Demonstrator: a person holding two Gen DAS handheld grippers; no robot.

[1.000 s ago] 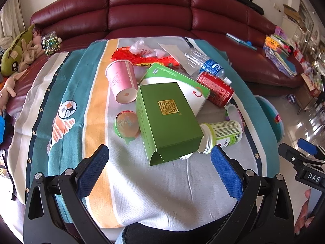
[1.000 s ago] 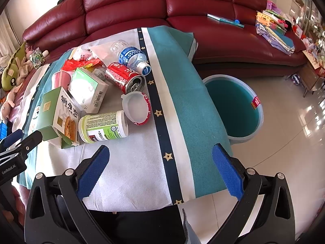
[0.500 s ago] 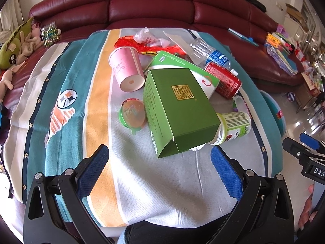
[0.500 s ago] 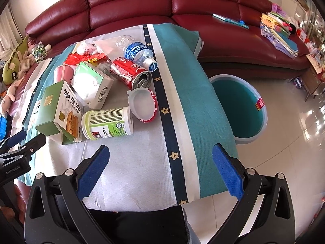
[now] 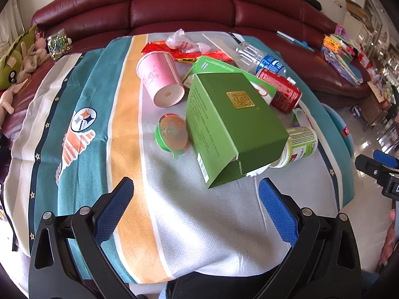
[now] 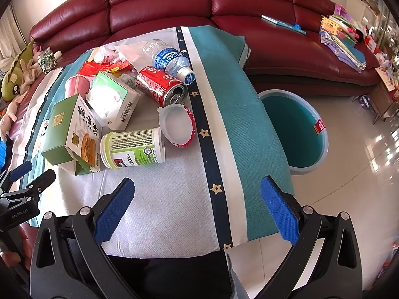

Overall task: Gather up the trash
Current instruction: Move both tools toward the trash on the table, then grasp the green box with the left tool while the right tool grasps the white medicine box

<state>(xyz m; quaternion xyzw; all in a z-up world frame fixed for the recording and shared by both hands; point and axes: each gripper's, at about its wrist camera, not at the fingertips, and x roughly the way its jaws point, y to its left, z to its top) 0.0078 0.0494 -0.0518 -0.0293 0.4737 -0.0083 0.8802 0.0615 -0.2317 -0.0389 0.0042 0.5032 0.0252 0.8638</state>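
Observation:
Trash lies on a cloth-covered table. A green box sits in the middle, with a pink cup, a green lidded tub, a green-and-white jar, a red can, a water bottle, a white lid and a white-green box around it. My left gripper is open and empty, just short of the green box. My right gripper is open and empty, near the table's front edge, below the jar.
A teal bin stands on the floor right of the table. A red leather sofa runs behind, with plush toys at its left and books at its right. Red wrappers lie at the table's far side.
Both grippers have moved forward toward the trash; the green box and jar look nearer. Nothing has been grasped and both stay open.

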